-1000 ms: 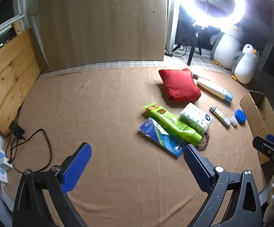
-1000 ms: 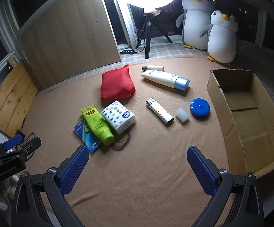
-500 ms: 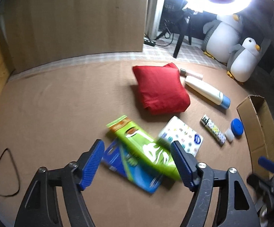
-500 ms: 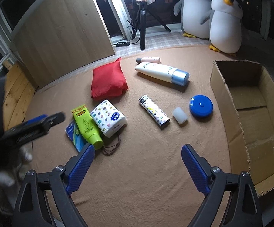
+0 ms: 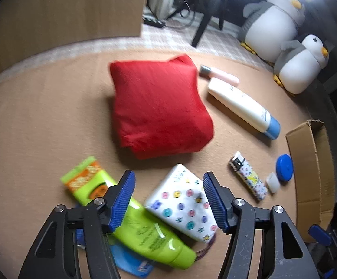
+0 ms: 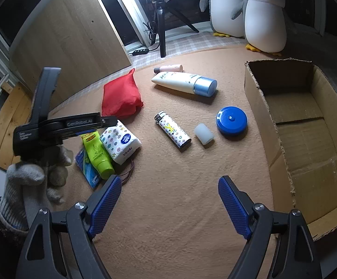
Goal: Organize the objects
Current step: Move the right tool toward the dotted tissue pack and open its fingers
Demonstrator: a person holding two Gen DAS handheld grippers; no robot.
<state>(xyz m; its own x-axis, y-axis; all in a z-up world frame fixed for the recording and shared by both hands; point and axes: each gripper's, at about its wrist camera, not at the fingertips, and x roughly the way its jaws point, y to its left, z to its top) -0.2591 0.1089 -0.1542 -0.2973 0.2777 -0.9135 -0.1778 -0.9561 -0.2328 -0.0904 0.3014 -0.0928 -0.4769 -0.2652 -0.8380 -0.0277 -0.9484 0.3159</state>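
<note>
My left gripper (image 5: pixel 168 200) hangs over a white tissue pack with coloured dots (image 5: pixel 182 204) and a green tube (image 5: pixel 131 220). Its jaws are closing; both items show between the blue pads, and the pads do not press on them. In the right wrist view a gloved hand (image 6: pixel 29 174) holds that left gripper (image 6: pixel 108 121) above the tissue pack (image 6: pixel 119 141). My right gripper (image 6: pixel 170 205) is over bare carpet; its jaws are closing with nothing between them. Ahead of it lie a patterned lighter (image 6: pixel 171 131), a small translucent cap (image 6: pixel 203 133) and a blue round lid (image 6: pixel 231 121).
An open cardboard box (image 6: pixel 307 139) sits at the right. A red pouch (image 6: pixel 120 98), a white bottle with a blue cap (image 6: pixel 184 82) and a pink tube (image 6: pixel 168 68) lie farther back. A blue packet (image 5: pixel 131 262) lies under the green tube. Two plush penguins (image 6: pixel 263 18) and a tripod (image 6: pixel 161 30) stand behind.
The left gripper has swung forward and down from bare carpet to over the green tube and tissue pack, its jaws narrowing. The right gripper crept forward slightly and its jaws narrowed too.
</note>
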